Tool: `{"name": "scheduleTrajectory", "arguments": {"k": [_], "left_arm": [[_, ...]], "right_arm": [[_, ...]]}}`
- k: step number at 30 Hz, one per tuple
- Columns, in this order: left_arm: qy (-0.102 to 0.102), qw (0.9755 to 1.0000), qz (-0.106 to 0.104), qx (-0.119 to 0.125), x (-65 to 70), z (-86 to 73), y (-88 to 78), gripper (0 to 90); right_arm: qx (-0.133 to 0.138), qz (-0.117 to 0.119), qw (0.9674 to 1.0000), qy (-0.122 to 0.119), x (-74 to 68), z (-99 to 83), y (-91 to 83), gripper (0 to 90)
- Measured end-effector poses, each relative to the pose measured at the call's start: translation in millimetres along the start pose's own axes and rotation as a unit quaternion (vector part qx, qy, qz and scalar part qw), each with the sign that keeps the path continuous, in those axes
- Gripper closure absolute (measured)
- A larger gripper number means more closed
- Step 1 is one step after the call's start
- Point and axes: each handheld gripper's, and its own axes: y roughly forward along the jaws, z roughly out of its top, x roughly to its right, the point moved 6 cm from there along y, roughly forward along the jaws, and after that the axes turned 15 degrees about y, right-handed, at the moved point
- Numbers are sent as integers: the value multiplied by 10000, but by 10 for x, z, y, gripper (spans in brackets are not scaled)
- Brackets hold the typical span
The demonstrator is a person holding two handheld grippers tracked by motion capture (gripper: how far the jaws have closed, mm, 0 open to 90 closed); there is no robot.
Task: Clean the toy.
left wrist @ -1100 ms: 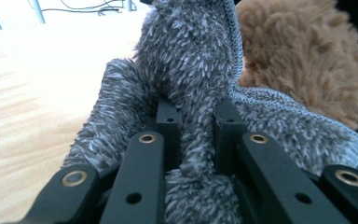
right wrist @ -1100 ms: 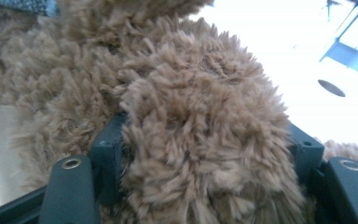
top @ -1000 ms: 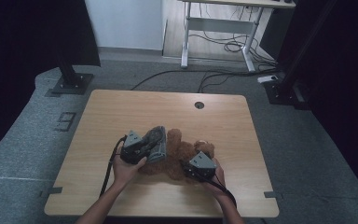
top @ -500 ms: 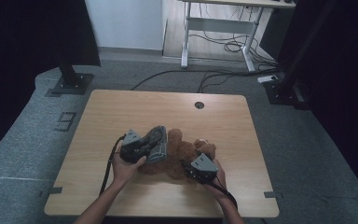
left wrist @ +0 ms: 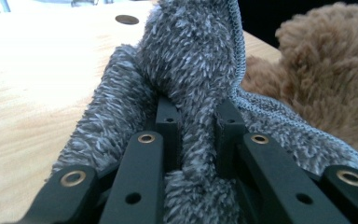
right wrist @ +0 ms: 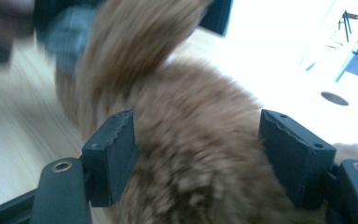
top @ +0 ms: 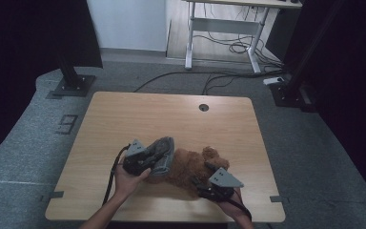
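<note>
A brown plush toy (top: 190, 167) lies on the wooden table (top: 171, 119) near its front edge. A grey fuzzy cloth (top: 164, 152) sits against the toy's left side. My left gripper (top: 156, 160) is shut on a fold of that grey cloth (left wrist: 191, 60), which is pinched between its pads (left wrist: 198, 126). My right gripper (top: 202, 175) comes in from the near right. Its jaws have just been opening and stand wide on either side of the brown plush (right wrist: 191, 140), with fur between them. This view is blurred.
A round cable hole (top: 203, 107) is at the table's far middle. Behind the table are a white desk frame (top: 224, 33), floor cables (top: 228, 76) and two dark stand bases (top: 71, 83) (top: 290, 93). The far half of the tabletop is bare wood.
My right gripper has drawn back toward the near right edge. The plush toy's right end now shows more. My left gripper has kept its hold on the grey cloth.
</note>
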Motion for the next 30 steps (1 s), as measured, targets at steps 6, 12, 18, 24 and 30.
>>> {"name": "scheduleTrajectory", "arguments": {"k": [6,12,18,24,30], "left_arm": [[81,9998,-81,188,89,-102,-128,764],[-38,9994,-215,266,96,-157,-193,764],[51,9988,-347,329,167,-217,-260,763],[81,9991,-126,404,115,-182,-132,762],[107,9992,171,331,-58,-71,76,758]], "right_arm": [[-127,72,9998,166,61,447,-111,207],[-1518,327,9870,407,67,179,159,168],[-1594,404,9833,780,-13,-292,200,242],[-1238,-190,9916,324,-33,-352,280,338],[-839,-571,9947,144,115,-288,487,383]]}}
